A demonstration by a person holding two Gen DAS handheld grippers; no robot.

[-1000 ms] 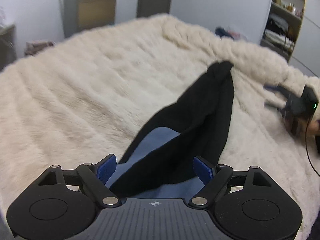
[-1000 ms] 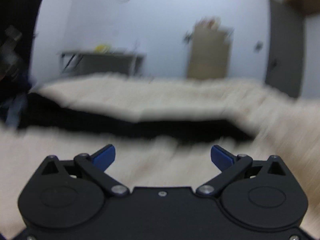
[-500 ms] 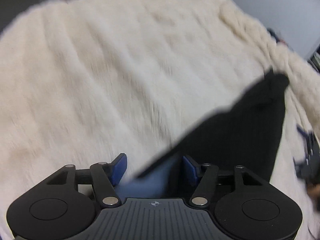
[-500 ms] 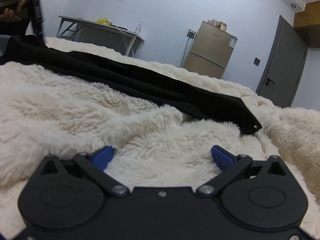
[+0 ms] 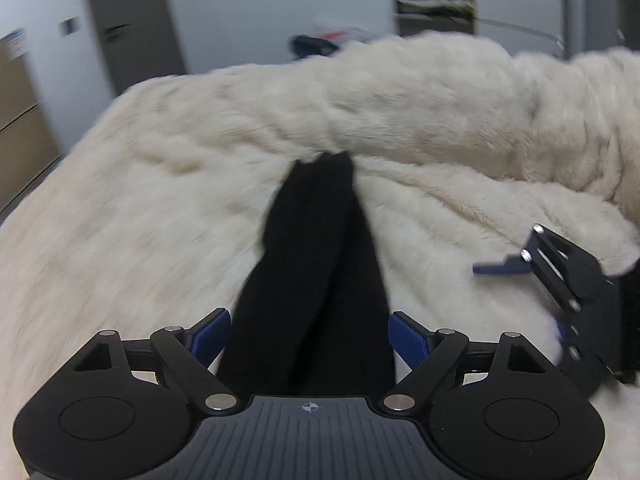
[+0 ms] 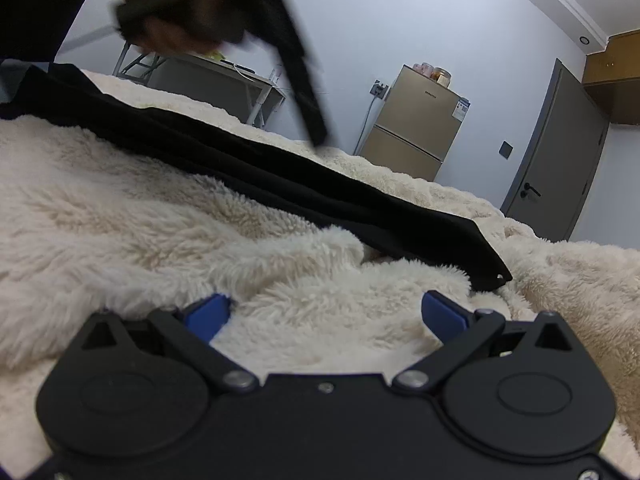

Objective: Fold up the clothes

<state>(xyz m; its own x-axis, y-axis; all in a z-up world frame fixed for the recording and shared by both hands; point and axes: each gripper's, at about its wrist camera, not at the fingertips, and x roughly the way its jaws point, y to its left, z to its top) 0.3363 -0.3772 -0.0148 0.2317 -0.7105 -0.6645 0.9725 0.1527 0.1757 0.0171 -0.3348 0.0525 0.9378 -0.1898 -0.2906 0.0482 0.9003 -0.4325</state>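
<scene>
A: What is shown in the left wrist view?

B: A black garment, apparently trousers, is seen stretched lengthwise over a cream fleece blanket on a bed. Its near end lies between the blue pads of the left claw. The jaws have just been opening; the cloth fills most of the gap, but a pinch cannot be confirmed, so the garment is judged to be released. The right claw is seen at the right edge, just above the blanket.

A: And in the right wrist view?

B: The right claw is spread wide and holds nothing; only fleece is seen between its pads. Beyond it the garment runs as a long dark band from upper left to its far corner at the right, lying flat. The left claw, held in a hand, is blurred at the top left.

A: Which step is in hand?

B: The garment is judged to be laid out lengthwise, with the crosswise folds not yet made.

A: What is called for next?

B: One end would probably need to be pinched by both claws, lifted and carried over the other end. The deep fleece might be caught along with the cloth, so a shallow bite would be advisable.
</scene>
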